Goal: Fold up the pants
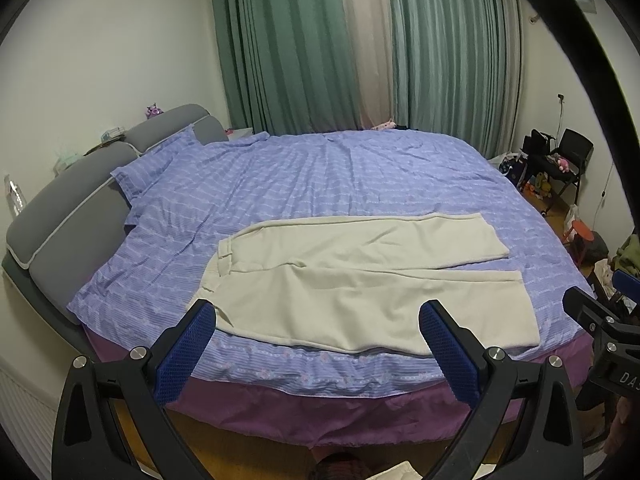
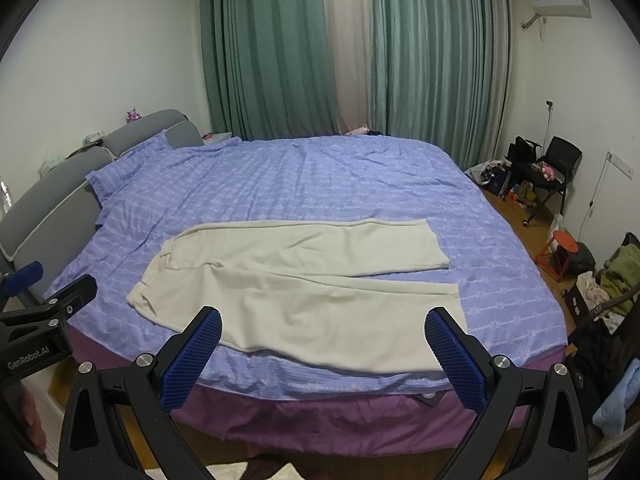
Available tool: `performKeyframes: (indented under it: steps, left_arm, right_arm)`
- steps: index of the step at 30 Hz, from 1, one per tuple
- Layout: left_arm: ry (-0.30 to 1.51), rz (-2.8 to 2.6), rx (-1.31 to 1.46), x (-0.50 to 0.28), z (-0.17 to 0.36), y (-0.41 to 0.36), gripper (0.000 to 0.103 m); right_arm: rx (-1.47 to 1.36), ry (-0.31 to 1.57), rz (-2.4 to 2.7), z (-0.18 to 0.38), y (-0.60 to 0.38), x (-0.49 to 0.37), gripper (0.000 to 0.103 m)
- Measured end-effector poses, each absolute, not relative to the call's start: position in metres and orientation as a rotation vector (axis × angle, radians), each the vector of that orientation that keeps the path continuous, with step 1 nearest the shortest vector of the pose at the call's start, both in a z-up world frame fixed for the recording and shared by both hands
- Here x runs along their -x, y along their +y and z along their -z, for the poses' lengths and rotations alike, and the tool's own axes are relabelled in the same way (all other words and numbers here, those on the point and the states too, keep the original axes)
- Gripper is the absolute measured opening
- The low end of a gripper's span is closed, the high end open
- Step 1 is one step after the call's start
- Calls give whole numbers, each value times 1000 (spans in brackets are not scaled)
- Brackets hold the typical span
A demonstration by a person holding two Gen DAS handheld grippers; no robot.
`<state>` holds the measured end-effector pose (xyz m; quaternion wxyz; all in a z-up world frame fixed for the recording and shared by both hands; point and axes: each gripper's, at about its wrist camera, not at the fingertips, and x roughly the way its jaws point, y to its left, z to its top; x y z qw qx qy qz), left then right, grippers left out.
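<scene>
Cream pants (image 1: 344,284) lie flat on the blue striped bed cover (image 1: 340,176), waistband at the left, both legs running right, slightly apart at the cuffs. The near leg reaches the bed's front edge. My left gripper (image 1: 318,320) hangs open in front of the bed, above the floor, its blue pads framing the near leg; nothing is between them. In the right wrist view the same pants (image 2: 304,280) spread across the cover (image 2: 320,176), and my right gripper (image 2: 324,324) is open too, short of the bed edge, holding nothing.
A grey headboard (image 1: 68,216) and pillow stand at the left. Green curtains (image 1: 360,48) hang behind the bed. A black chair (image 2: 556,172), a red stool (image 2: 560,248) and piles of clothes (image 2: 616,276) crowd the floor at the right. The purple bed skirt (image 2: 320,420) drops to a wooden floor.
</scene>
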<state>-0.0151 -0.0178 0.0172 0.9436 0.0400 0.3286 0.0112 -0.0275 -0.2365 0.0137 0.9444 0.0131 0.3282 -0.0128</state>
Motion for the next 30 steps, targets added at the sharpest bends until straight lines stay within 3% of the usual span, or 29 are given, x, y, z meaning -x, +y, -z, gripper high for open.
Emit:
performKeyframes:
  steps: [19,30]
  left_arm:
    - [673,-103,-37,-16,-3,47,103]
    - [790,-142,-132,-95,57,163,103]
  right_arm:
    - [7,689,11,-6,-201,-14,102]
    - [-72,844,27,65,-114,-109,102]
